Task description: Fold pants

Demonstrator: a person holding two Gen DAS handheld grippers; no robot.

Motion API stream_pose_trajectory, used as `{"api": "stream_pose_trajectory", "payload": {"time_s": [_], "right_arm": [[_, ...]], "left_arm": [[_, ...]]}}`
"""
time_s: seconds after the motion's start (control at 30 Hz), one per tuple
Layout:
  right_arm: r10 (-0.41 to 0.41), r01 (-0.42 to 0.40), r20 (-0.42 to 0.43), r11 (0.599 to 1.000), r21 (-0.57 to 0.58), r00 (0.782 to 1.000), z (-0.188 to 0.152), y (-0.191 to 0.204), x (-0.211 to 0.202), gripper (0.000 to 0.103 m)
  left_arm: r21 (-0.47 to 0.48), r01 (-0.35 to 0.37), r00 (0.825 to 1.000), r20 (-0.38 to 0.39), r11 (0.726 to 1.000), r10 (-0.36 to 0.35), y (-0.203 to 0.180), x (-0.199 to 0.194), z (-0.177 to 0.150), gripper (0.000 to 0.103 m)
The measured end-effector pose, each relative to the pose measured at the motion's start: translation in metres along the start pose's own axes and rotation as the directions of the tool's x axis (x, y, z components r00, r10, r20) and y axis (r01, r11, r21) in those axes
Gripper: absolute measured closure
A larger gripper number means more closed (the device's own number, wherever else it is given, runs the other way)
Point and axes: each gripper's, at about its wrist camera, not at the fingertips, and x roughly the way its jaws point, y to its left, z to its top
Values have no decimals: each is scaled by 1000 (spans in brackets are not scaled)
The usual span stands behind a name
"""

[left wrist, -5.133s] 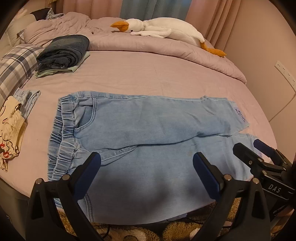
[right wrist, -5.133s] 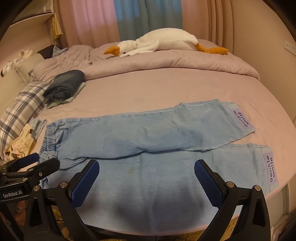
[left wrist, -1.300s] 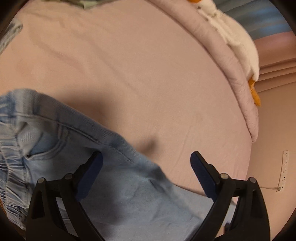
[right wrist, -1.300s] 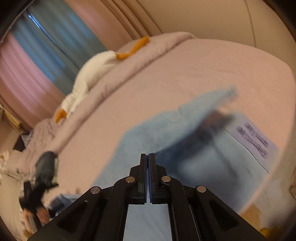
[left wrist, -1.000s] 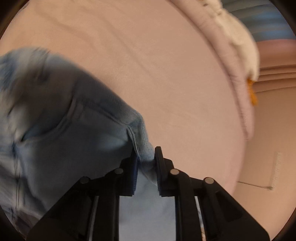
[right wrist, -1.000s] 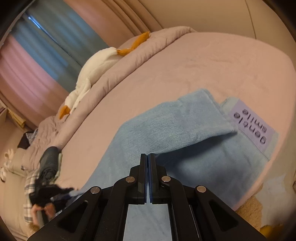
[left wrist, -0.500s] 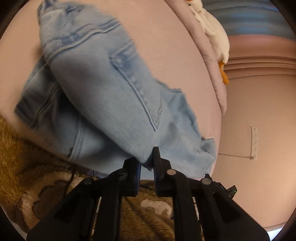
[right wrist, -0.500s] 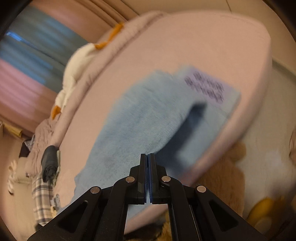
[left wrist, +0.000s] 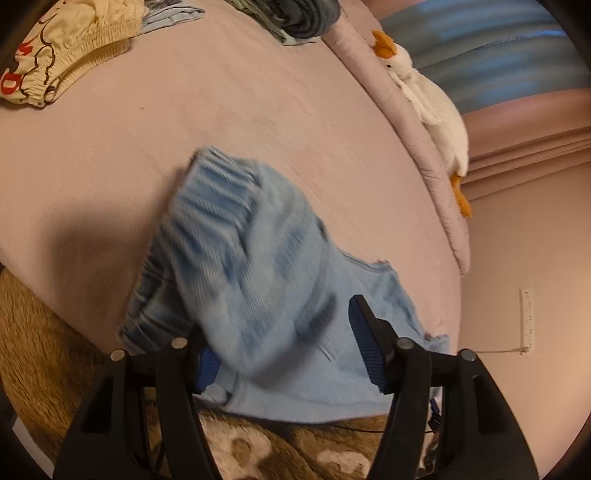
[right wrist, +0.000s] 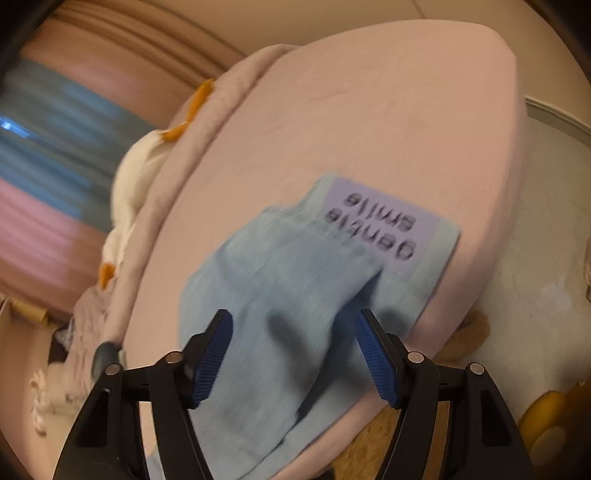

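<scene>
The light blue denim pants (left wrist: 266, 280) lie at the near edge of the pink bed (left wrist: 184, 110), one leg folded over the other. Their elastic waistband is blurred and bunched in the left wrist view. My left gripper (left wrist: 284, 354) is open, its jaws wide apart just above the waist end, with cloth draped over the left pad. In the right wrist view the leg ends (right wrist: 295, 295) show a lilac "gentle smile" label (right wrist: 376, 225). My right gripper (right wrist: 295, 350) is open above the leg, holding nothing.
A white goose plush (left wrist: 428, 99) lies along the rolled duvet (left wrist: 424, 147) at the far side. Folded dark clothes (left wrist: 299, 18) and a cream patterned garment (left wrist: 66, 44) sit at the left end. A brown fluffy rug (left wrist: 44, 332) lies below the bed edge.
Both grippers were shut on the far pant leg and carried it toward the near edge over the other leg. Now both have opened and let the cloth go.
</scene>
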Motion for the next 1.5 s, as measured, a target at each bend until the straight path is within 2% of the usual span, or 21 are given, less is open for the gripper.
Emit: {"api": "stream_pose_trajectory", "payload": {"time_s": [0.03, 0.07, 0.1, 0.13, 0.17, 0.27, 0.43, 0.5, 0.53, 0.6, 0.67, 0.73, 0.8, 0.87, 0.9, 1.0, 1.1, 1.2, 1.33, 1.4, 1.5], "right_arm": [[-1, 1, -4, 1000, 8, 1000, 3, -1, 4, 36], [4, -4, -13, 1000, 12, 1000, 7, -1, 8, 50], [1, -1, -20, 1000, 11, 1000, 9, 1, 12, 65], [-20, 20, -28, 1000, 1, 999, 11, 3, 16, 75], [-30, 30, -40, 1000, -6, 999, 14, 8, 21, 81], [-31, 30, -17, 998, -60, 999, 24, 36, 23, 85], [166, -159, 24, 971, -181, 986, 71, 131, 21, 86], [256, -234, 76, 947, -221, 964, 83, 160, 0, 86], [318, -283, 110, 926, -249, 942, 86, 171, -19, 86], [372, -311, 179, 904, -292, 911, 83, 171, -52, 87], [287, -229, 222, 940, -255, 932, 75, 140, -67, 86], [204, -173, 174, 969, -178, 963, 65, 99, -55, 86], [51, -36, 117, 991, -128, 992, 49, 56, -30, 86], [-171, 172, 27, 982, -74, 985, 31, 11, -1, 86], [-194, 194, -5, 980, -47, 981, 26, -4, 6, 86], [-125, 125, -10, 992, 33, 992, 20, -24, 4, 86], [-104, 105, 39, 994, -23, 994, 18, -8, -14, 87], [-154, 156, 43, 986, -50, 987, 13, -6, -9, 87], [-161, 162, -26, 985, 51, 987, 22, -32, 13, 86], [-129, 130, -16, 990, 60, 992, 26, -33, 5, 74], [-196, 192, 75, 980, 50, 978, 34, -33, -18, 58]], "left_arm": [[-8, -12, 1000, 2, 1000, 12, 0, 5, 3, 48], [-14, -4, 1000, 7, 1000, 4, 2, 7, 6, 57], [-10, 11, 1000, 3, 1000, -11, 5, 7, 9, 80], [9, 6, 1000, -21, 1000, -6, 4, 8, 14, 94], [15, 1, 999, -36, 1000, -1, 3, 10, 17, 94], [23, 32, 999, -11, 999, -31, -7, 4, 24, 94], [86, 86, 995, 46, 993, -90, -39, -14, 49, 94], [113, 132, 988, 71, 985, -141, -46, -33, 51, 94], [123, 144, 985, 81, 982, -154, -47, -38, 49, 94], [129, 141, 985, 80, 982, -152, -35, -48, 40, 94], [108, 110, 993, 25, 988, -113, -17, -41, 28, 93], [98, 62, 997, -55, 993, -56, 0, -24, 11, 92], [104, -19, 991, -131, 994, 33, 15, -2, -7, 91], [91, -70, 981, -175, 993, 85, 22, 11, -17, 91], [90, -87, 981, -168, 992, 101, 24, 14, -19, 91], [101, -99, 983, -146, 990, 113, 17, 13, -18, 91], [146, -120, 983, -123, 982, 138, 9, 9, -20, 89], [148, -158, 976, -124, 976, 177, 14, 17, -24, 86], [138, -161, 975, -131, 977, 179, 12, 18, -16, 86], [143, -166, 974, -130, 976, 184, 10, 15, -14, 85], [131, -170, 973, -134, 977, 187, 12, 15, -14, 85]]}}
